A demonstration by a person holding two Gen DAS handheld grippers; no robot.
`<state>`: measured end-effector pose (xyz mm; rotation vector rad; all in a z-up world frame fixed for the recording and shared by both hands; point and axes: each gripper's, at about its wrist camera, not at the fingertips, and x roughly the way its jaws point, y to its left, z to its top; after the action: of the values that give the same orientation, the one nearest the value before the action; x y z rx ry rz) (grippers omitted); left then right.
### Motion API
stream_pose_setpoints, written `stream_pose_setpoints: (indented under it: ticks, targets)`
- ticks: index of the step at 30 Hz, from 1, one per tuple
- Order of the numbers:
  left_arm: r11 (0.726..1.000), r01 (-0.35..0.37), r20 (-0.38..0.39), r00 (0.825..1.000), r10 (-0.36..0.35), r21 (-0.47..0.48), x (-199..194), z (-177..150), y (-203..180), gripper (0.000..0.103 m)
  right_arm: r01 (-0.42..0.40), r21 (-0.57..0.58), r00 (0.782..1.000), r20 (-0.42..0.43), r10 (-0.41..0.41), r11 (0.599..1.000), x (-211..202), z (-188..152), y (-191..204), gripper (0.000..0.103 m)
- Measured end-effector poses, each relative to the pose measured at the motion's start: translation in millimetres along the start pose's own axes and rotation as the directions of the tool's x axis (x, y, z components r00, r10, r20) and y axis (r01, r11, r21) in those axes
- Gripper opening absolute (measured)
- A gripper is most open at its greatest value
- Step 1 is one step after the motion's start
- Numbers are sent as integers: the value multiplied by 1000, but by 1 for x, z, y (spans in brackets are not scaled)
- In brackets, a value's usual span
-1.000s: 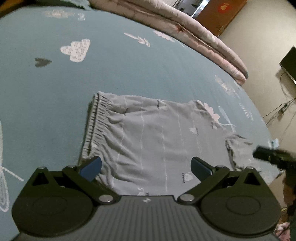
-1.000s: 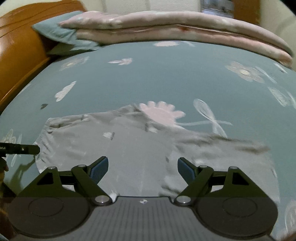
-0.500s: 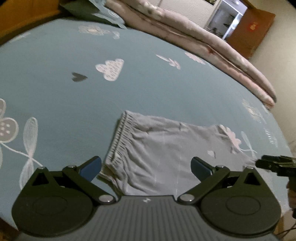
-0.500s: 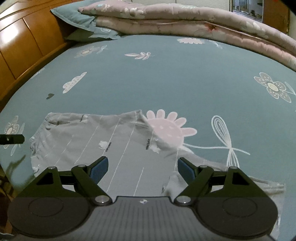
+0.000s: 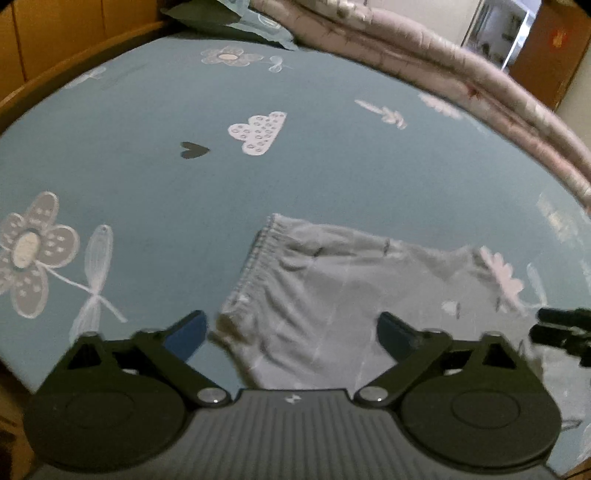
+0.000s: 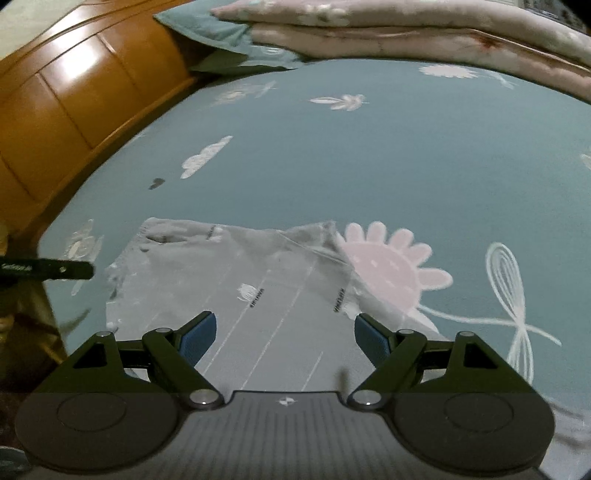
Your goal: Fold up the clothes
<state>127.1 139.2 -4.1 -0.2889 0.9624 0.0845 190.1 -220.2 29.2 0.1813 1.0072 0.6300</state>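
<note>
Grey shorts spread flat on a bed, both grippers poised above them.

The left gripper (image 5: 291,332) has its jaws closing, pads clear of the cloth, above the waistband end of the shorts (image 5: 351,295); the right gripper (image 6: 284,338) hangs spread wide, holding nothing, over the middle. Beyond lie the blue patterned bedsheet (image 6: 369,166), a folded pink quilt (image 6: 406,33) and a wooden headboard (image 6: 74,92).
</note>
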Motion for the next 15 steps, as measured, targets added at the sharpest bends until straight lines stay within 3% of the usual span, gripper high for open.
stream_pose_setpoints:
  ticks: [2, 5, 6, 11, 15]
  targets:
    - [999, 20, 3, 1000, -20, -37, 7, -3, 4, 70, -22, -1, 1000, -2, 22, 1000, 2, 3, -3, 86]
    - [993, 10, -44, 999, -15, -118, 16, -7, 18, 43, -54, 5, 998, -17, 54, 999, 4, 7, -6, 86]
    - [989, 7, -62, 998, -17, -147, 18, -9, 24, 40, -62, 2, 998, -23, 62, 998, 4, 9, -6, 86]
    - [982, -19, -98, 995, 0, -188, 15, -14, 40, 39, -75, -71, 996, -54, 71, 995, 12, 19, 3, 86]
    - [977, 3, -111, 993, -28, -211, 17, -12, 55, 39, -87, -103, 994, -69, 80, 991, 23, 29, 18, 86]
